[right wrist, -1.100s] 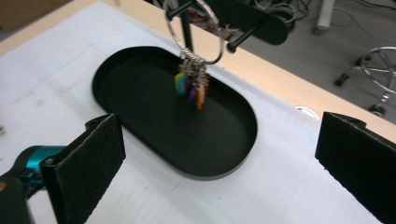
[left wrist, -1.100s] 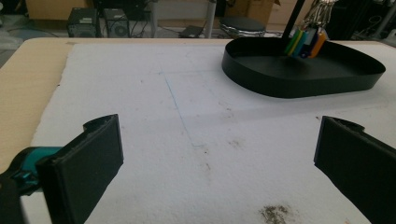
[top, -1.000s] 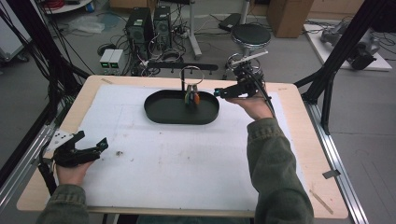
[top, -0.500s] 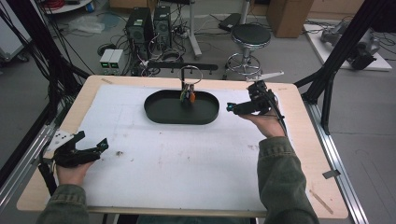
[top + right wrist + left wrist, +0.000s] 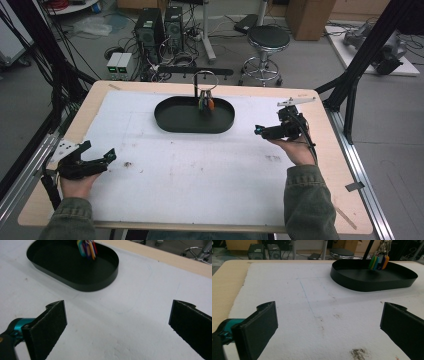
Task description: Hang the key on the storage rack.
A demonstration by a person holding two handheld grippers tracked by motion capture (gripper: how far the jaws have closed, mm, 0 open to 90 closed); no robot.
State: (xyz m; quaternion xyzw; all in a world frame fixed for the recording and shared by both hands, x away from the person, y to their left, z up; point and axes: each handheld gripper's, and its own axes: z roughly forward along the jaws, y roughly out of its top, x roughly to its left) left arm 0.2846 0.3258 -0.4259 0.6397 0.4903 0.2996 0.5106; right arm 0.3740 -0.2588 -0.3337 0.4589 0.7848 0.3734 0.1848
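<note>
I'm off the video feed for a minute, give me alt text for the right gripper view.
The right gripper hangs open and empty over the white mat, its two black jaws wide apart. Beyond them, upper left, sits the black oval tray, with a bunch of coloured key tags hanging above its far end.

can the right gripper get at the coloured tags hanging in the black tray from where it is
Probably yes: the right gripper is open and empty, with bare white mat between it and the black tray. The coloured tags hang exposed above the low rim.
</note>
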